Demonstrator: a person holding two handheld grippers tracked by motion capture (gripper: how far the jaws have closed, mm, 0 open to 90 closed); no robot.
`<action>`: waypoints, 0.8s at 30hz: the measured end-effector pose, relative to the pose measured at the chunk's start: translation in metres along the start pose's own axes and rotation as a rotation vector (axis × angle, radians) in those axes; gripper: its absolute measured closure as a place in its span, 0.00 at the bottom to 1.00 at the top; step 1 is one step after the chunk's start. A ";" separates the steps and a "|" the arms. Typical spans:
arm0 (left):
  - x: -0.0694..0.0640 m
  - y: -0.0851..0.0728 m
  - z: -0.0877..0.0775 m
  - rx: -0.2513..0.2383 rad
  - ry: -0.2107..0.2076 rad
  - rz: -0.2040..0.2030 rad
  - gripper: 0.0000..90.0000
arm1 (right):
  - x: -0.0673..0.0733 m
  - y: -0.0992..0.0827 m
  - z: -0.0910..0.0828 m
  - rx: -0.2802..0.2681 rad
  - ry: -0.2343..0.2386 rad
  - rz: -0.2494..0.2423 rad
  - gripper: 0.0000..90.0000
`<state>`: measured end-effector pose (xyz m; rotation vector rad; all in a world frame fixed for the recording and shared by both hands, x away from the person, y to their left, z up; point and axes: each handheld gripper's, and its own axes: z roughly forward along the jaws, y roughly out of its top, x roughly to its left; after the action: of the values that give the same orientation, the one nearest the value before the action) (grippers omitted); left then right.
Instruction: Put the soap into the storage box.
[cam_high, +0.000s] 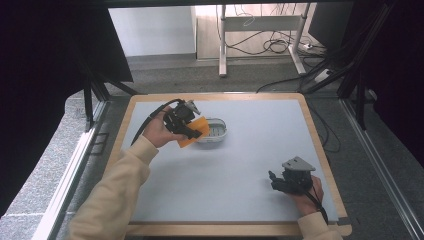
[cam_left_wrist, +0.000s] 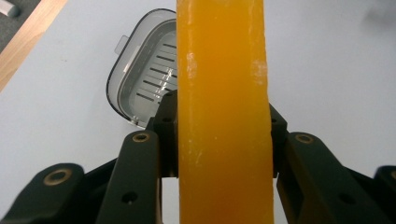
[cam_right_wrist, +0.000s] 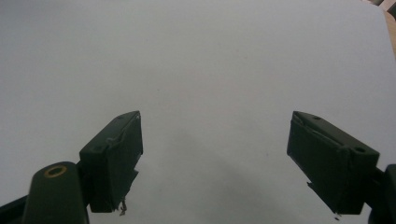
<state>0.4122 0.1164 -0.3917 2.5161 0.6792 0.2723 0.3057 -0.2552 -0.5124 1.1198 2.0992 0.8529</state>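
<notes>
So the orange bar (cam_left_wrist: 223, 116), soap by the look of it, is clamped in our left gripper (cam_high: 186, 123), both black jaws pressing flat on its two sides. In the left gripper view it runs straight up between them, waxy and a bit scuffed. It hangs just above the near-left edge of the little grey slotted dish (cam_left_wrist: 140, 79), which sits on the table (cam_high: 250, 160) toward the far left; we can't tell whether the bar touches the dish.

Our left hand (cam_high: 159, 131) wraps the gripper from behind, forearm angling in from the bottom left in a cream sleeve (cam_high: 117, 190), wrist tipped so the jaws point right and downward toward the dish.

Over on the near right our right gripper (cam_high: 280, 181) sits low above the bare mat, well apart from everything, jaws spread wide with nothing between them, pointing left.
</notes>
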 end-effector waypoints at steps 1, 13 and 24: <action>0.000 0.000 0.000 0.000 0.000 0.000 0.69 | 0.000 0.000 0.000 0.000 0.000 0.000 0.21; 0.003 0.009 0.011 -0.009 -0.029 0.027 0.69 | 0.000 0.000 0.000 -0.002 -0.001 -0.004 0.21; 0.011 0.015 0.027 -0.009 -0.067 0.051 0.69 | 0.000 0.000 0.001 0.001 0.000 -0.004 0.21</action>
<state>0.4360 0.0991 -0.4059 2.5241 0.5874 0.2078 0.3061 -0.2554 -0.5132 1.1154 2.1011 0.8500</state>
